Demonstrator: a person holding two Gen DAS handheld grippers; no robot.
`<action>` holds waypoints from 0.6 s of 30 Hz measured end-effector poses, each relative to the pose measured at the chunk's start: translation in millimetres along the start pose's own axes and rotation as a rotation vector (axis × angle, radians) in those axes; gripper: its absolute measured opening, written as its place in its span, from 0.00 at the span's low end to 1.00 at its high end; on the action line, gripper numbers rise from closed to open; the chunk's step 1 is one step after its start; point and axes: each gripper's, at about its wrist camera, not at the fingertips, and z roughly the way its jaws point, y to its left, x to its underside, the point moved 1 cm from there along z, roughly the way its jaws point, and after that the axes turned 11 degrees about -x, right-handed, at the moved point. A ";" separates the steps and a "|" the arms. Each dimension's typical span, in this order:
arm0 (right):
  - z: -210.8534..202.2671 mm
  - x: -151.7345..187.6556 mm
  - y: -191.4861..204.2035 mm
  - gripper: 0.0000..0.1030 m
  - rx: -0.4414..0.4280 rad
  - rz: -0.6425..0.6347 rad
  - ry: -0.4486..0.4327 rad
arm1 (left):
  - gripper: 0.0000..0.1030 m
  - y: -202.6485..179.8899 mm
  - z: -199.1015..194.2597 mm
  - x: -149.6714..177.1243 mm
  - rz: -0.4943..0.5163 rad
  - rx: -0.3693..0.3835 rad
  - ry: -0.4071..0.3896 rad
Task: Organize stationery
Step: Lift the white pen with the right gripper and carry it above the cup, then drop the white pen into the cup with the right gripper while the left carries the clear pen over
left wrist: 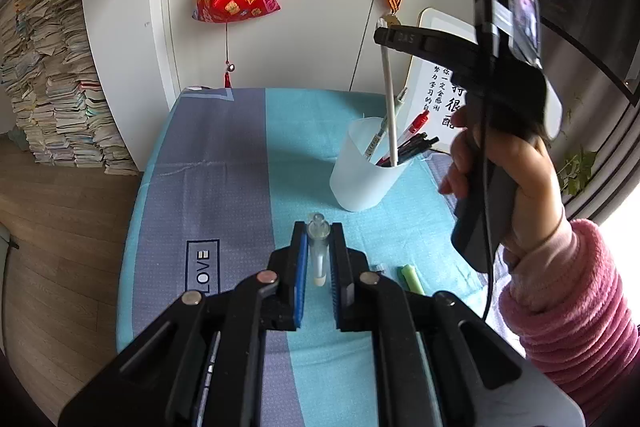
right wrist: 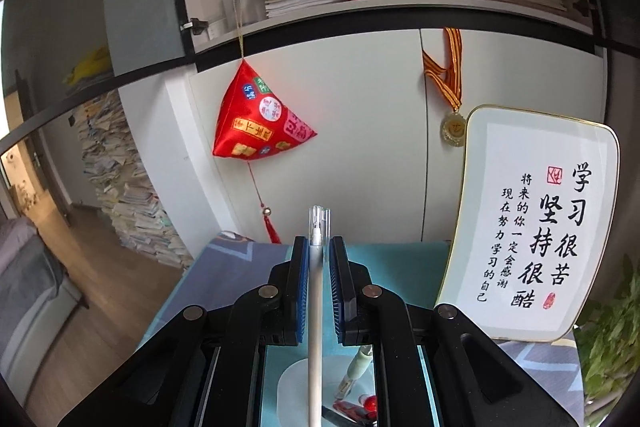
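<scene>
The right gripper (right wrist: 319,247) clamps a white pen (left wrist: 390,107), its tip inside the pen cup (left wrist: 366,173) below, which already holds several pens. The left gripper (left wrist: 319,251) grips a clear-capped pen (left wrist: 318,247); a green highlighter (left wrist: 412,277) beside it remains.

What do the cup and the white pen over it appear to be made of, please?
Cup: likely frosted translucent plastic; pens show dimly through its matte wall. White pen: probably matte plastic, with a clear cap visible in the right wrist view.
</scene>
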 end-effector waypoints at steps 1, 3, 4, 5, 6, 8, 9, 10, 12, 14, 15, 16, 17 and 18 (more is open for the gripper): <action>-1.6 1.1 1.1 0.11 -0.001 -0.007 -0.002 | 0.08 0.1 0.3 0.0 -0.001 0.000 0.002; -6.3 3.3 2.9 0.11 -0.002 -0.022 -0.007 | 0.08 -0.3 0.6 -0.5 -0.003 0.004 0.004; -9.4 4.3 3.5 0.11 -0.002 -0.027 -0.014 | 0.08 -0.7 0.4 -0.7 -0.003 0.006 0.004; -12.6 5.5 3.8 0.11 -0.003 -0.031 -0.021 | 0.08 -1.4 0.2 -1.0 -0.003 0.006 0.003; -15.3 6.2 4.1 0.11 -0.001 -0.035 -0.030 | 0.08 -2.3 0.0 -1.6 -0.003 0.007 0.004; -15.3 4.7 4.4 0.11 0.005 -0.041 -0.034 | 0.08 -3.9 -0.1 -1.9 -0.003 0.009 0.005; -13.8 3.1 4.2 0.11 0.003 -0.040 -0.030 | 0.08 -4.7 -0.5 -1.7 -0.002 0.010 0.005; -11.3 1.1 4.2 0.11 -0.001 -0.037 -0.025 | 0.08 -5.5 -0.9 -1.5 -0.002 0.009 0.005; -6.9 -1.9 4.5 0.11 0.003 -0.035 -0.031 | 0.08 -5.9 -1.7 -0.5 0.000 0.008 0.005; -2.8 -2.6 4.9 0.11 0.001 -0.032 -0.028 | 0.08 -5.2 -2.7 0.3 0.001 0.001 0.004; -0.2 -2.6 5.0 0.11 0.000 -0.028 -0.028 | 0.08 -5.1 -3.1 0.2 0.000 -0.001 0.003; 0.6 -1.5 5.5 0.11 0.001 -0.028 -0.029 | 0.08 -4.7 -3.4 0.1 -0.002 -0.002 0.002; 1.5 -0.2 6.0 0.11 0.001 -0.030 -0.029 | 0.08 -3.8 -3.5 -0.7 -0.004 -0.005 0.001; 2.2 1.1 6.6 0.11 0.001 -0.033 -0.029 | 0.08 -3.7 -3.9 -0.7 -0.006 -0.006 0.000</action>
